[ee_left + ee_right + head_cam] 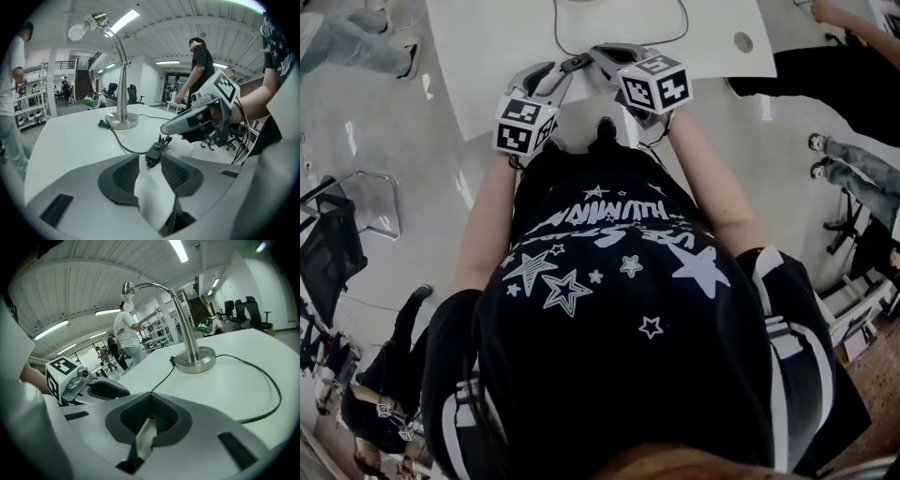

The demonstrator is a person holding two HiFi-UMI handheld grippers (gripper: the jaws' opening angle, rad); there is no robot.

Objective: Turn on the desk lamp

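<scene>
A silver gooseneck desk lamp (123, 84) stands on the white table (70, 140); its bulb (77, 32) looks unlit. Its black cord runs to an inline switch (154, 152), which sits wedged between the tips of my left gripper (151, 158), shut on it. My right gripper (165, 128) is shut and its tip hovers just above and right of the switch. In the right gripper view the lamp (190, 341) is ahead, and my right gripper (150, 398) hides the switch. In the head view both grippers meet at the table's near edge around the switch (577, 64).
A black plug (102, 123) lies beside the lamp base. A loop of cord (269, 380) crosses the table to the right. People stand around the table (703, 37), and office chairs (243, 310) stand beyond it.
</scene>
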